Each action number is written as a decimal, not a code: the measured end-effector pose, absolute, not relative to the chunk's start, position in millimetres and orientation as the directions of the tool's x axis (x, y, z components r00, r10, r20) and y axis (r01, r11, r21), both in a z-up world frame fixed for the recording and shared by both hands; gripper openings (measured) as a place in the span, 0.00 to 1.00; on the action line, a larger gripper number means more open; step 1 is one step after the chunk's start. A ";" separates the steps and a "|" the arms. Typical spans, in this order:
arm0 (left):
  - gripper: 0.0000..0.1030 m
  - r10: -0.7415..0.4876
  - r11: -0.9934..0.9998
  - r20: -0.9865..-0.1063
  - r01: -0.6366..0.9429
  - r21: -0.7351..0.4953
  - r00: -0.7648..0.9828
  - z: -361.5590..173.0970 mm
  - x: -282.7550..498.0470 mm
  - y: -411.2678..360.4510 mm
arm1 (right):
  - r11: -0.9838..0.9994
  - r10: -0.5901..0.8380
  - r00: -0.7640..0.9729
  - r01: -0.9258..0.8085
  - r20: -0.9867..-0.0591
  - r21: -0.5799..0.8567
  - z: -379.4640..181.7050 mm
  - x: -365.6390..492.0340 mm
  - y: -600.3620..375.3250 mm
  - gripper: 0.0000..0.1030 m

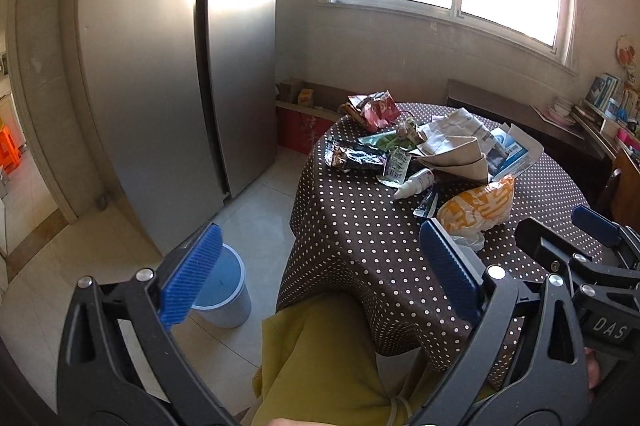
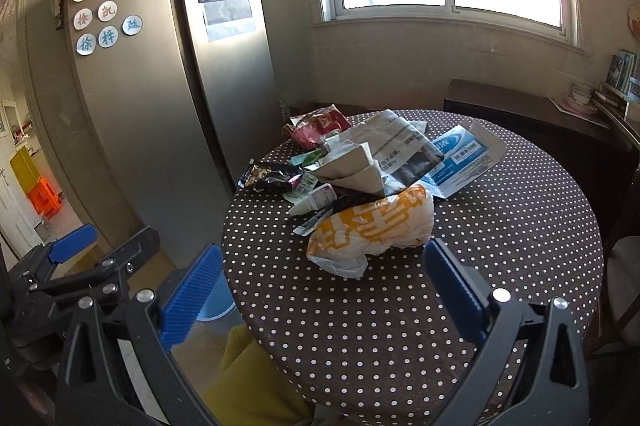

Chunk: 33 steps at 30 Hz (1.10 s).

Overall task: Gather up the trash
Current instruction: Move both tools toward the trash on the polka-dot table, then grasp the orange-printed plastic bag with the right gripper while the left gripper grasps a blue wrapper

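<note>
On the near side of the round table (image 2: 440, 306) lies an orange-and-white bag (image 2: 376, 226), long side running left to right. It sits just ahead of the right gripper (image 2: 320, 290), which is nearer than the left gripper (image 1: 320, 270). Both are wide apart, holding nothing. More wrappers and papers (image 2: 400, 146) pile behind it. A blue bin (image 1: 222, 290) waits on the floor, left of the table.
</note>
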<state>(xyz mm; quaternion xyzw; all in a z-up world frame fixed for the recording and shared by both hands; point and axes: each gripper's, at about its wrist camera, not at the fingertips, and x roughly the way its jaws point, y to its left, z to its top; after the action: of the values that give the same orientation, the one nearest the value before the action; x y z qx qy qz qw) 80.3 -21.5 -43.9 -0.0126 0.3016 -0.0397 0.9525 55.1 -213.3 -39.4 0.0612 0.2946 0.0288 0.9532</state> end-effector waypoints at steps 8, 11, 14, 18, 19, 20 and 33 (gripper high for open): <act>0.93 -0.110 0.994 -0.626 0.101 -0.051 0.772 -61.4 118.6 -28.3 | 0.986 0.071 0.773 0.041 -0.630 0.162 -58.1 88.2 -221.8 0.96; 0.94 -0.117 0.993 -0.654 0.108 -0.055 0.748 -71.8 135.5 -30.3 | 0.985 0.052 0.748 0.070 -0.662 0.156 -66.1 104.5 -223.3 0.96; 0.94 -0.130 0.991 -0.680 0.119 -0.063 0.722 -81.7 150.7 -31.2 | 0.982 0.029 0.724 0.107 -0.689 0.153 -73.4 120.0 -225.2 0.96; 0.94 -0.125 0.992 -0.715 0.112 -0.066 0.688 -94.2 169.6 -29.4 | 0.980 0.013 0.692 0.135 -0.721 0.148 -84.0 140.9 -226.2 0.96; 0.94 -0.126 0.991 -0.721 0.111 -0.069 0.682 -96.2 173.7 -28.6 | 0.979 0.011 0.685 0.142 -0.729 0.148 -86.5 145.2 -227.1 0.96; 0.94 -0.132 0.991 -0.725 0.110 -0.077 0.676 -97.8 176.7 -27.3 | 0.977 0.009 0.676 0.152 -0.737 0.152 -89.4 150.8 -228.1 0.96; 0.94 -0.202 0.979 -0.748 0.163 -0.126 0.633 -104.9 202.5 -31.5 | 0.923 -0.028 0.610 0.319 -0.792 0.213 -119.1 194.3 -255.3 0.96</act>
<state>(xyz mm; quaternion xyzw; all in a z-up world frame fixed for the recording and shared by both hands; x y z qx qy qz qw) 202.5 -31.5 -104.9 -0.0234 0.4165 -0.1008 0.9032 194.3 -255.3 -119.1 0.1691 0.4305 -0.0984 0.8811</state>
